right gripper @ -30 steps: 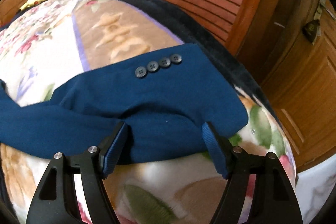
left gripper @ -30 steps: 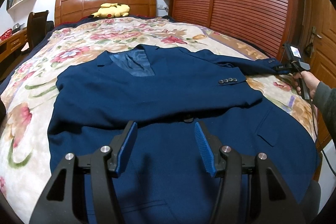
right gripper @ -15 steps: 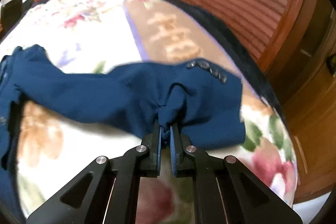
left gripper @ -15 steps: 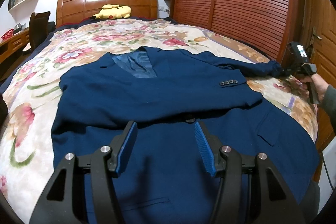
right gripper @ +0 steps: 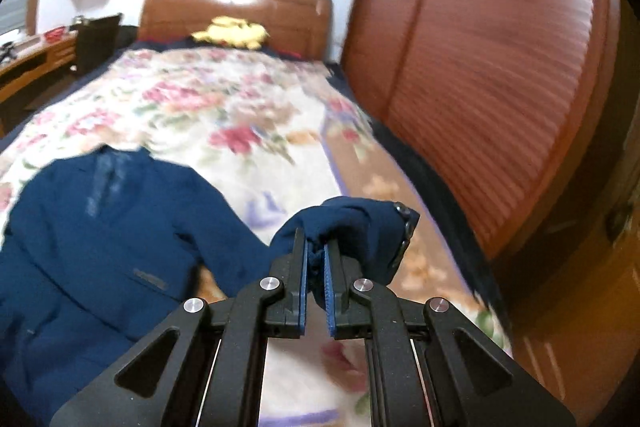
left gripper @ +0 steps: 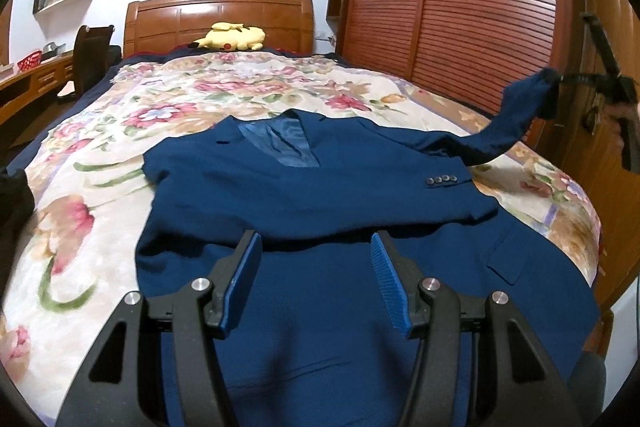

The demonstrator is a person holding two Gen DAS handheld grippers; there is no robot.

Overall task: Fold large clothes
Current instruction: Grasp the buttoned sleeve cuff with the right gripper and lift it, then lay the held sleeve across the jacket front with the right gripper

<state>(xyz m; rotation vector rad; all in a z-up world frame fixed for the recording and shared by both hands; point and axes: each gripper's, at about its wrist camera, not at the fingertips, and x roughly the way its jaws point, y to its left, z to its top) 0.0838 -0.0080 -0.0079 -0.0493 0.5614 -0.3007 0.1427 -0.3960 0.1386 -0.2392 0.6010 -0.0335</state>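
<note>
From the left wrist view, my left gripper hovers with jaws wide apart and empty over the lower front of the navy suit jacket, which lies face up across the foot half of the bed, one sleeve already folded across the chest. From the right wrist view, my right gripper has its jaws pinched on the other sleeve cuff, lifted off the bed's right edge. I judge the sleeve fold is underway; next I should carry that cuff inward across the chest.

Both grippers are black, with triangular cut-outs and silver screws. Jaws carry ribbed blue pads.
</note>
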